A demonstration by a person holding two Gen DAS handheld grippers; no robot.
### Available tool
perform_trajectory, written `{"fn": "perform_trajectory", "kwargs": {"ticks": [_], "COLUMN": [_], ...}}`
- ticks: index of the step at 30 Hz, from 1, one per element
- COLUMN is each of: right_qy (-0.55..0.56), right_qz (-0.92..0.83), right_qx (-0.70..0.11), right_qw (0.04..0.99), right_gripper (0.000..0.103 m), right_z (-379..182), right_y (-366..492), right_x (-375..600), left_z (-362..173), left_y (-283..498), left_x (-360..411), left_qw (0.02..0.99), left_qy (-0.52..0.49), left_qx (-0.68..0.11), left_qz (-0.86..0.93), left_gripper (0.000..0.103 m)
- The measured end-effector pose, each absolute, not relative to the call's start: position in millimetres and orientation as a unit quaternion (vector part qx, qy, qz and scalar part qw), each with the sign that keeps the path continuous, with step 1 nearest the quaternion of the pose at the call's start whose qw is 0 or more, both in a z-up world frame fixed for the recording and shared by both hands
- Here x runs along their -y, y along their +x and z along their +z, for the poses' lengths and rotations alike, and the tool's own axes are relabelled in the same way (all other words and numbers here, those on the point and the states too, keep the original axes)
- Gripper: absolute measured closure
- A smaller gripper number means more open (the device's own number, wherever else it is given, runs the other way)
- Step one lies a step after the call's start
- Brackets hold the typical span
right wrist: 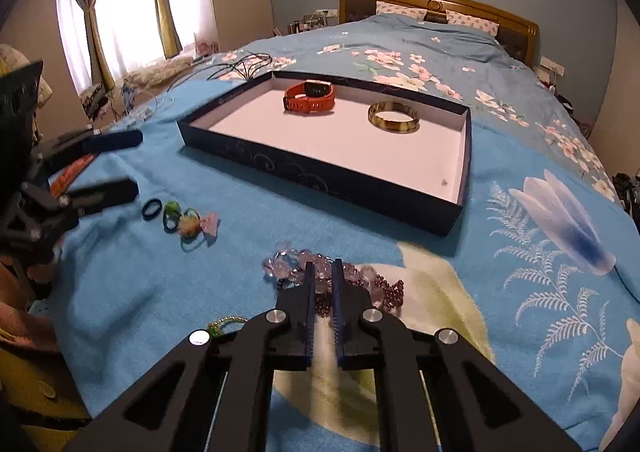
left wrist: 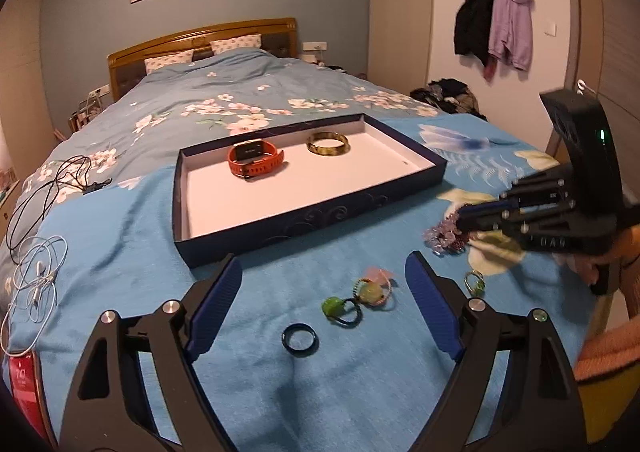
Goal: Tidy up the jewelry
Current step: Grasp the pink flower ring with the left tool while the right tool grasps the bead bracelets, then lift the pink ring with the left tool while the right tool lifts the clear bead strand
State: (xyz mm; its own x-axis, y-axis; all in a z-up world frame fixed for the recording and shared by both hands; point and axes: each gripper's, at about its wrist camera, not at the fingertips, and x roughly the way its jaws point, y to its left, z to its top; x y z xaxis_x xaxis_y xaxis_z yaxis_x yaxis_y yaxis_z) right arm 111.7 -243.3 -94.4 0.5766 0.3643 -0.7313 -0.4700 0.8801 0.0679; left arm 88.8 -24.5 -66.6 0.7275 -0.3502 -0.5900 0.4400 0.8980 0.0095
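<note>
Beaded bracelet [right wrist: 340, 276] of clear lilac and small dark purple beads, pinched in right gripper [right wrist: 323, 266]; left gripper [left wrist: 324, 276] wide.

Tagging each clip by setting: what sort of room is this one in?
A home bedroom: a made bed with a wooden headboard and pillows, coats on a wall hook, and a curtained window.
</note>
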Motion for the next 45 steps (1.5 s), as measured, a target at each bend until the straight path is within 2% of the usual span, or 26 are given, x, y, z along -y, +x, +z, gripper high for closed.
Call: {"fn": "perform_trajectory", "kwargs": {"ticks": [1,14,16,17,18,20,23,25,26,27,28,29,30,32,33,41,45], "right_qy": [-0.065,-0.018,-0.031,-0.038,-0.049,-0.056,-0.048,-0.047,-0.049,-0.051,-0.053,-0.052,-0.050,-0.045,-0.039,0.000,0.012], "right_qz": [0.235,0.251,0.246,0.244,0.239,0.231,0.229,0.233,0.235,0.238,0.239,0.240,0.241,0.241,0.242,0.252,0.256], "right_qx": [-0.394,-0.362,-0.377,-0.382,-0.389,-0.396,-0.404,-0.411,-0.411,-0.411,-0.412,-0.410,-0.409,-0.405,-0.403,-0.370,-0.353], "right_qw": [0.886,0.897,0.893,0.890,0.888,0.887,0.884,0.880,0.879,0.879,0.878,0.878,0.879,0.881,0.882,0.894,0.900], "right_gripper": [0.103,0.103,0.098,0.092,0.081,0.071,0.071,0.073,0.078,0.090,0.094,0.095,0.095,0.096,0.096,0.096,0.096], "right_z": [-94,-62,-71,-75,-82,-89,-96,-99,-100,-100,-100,-99,-98,-97,-95,-69,-57], "right_y": [112,110,113,113,115,117,122,126,127,126,126,126,126,124,124,117,113], "right_x": [244,257,251,248,244,242,242,242,241,241,240,240,241,245,247,261,265], "left_z": [-67,-82,-84,-84,-85,-87,-92,-94,-96,-97,-98,-98,-97,-92,-90,-67,-59], "left_y": [88,98,101,101,102,105,111,116,118,118,119,120,120,120,120,125,122], "left_x": [27,64,70,72,74,78,81,81,82,82,83,82,81,75,72,40,35], "left_qw": [0.924,0.890,0.887,0.885,0.883,0.878,0.872,0.867,0.865,0.863,0.862,0.863,0.864,0.868,0.870,0.879,0.884], "left_qy": [0.079,0.153,0.166,0.170,0.173,0.182,0.186,0.186,0.186,0.187,0.187,0.184,0.181,0.166,0.156,0.066,0.054], "left_qx": [-0.303,-0.333,-0.333,-0.333,-0.334,-0.338,-0.351,-0.361,-0.365,-0.368,-0.372,-0.372,-0.370,-0.363,-0.361,-0.351,-0.341], "left_qz": [-0.220,-0.272,-0.274,-0.278,-0.281,-0.285,-0.286,-0.289,-0.290,-0.290,-0.288,-0.288,-0.290,-0.295,-0.298,-0.315,-0.315], "left_gripper": [0.023,0.041,0.046,0.047,0.049,0.053,0.063,0.074,0.078,0.084,0.085,0.086,0.091,0.096,0.103,0.102,0.102]}}
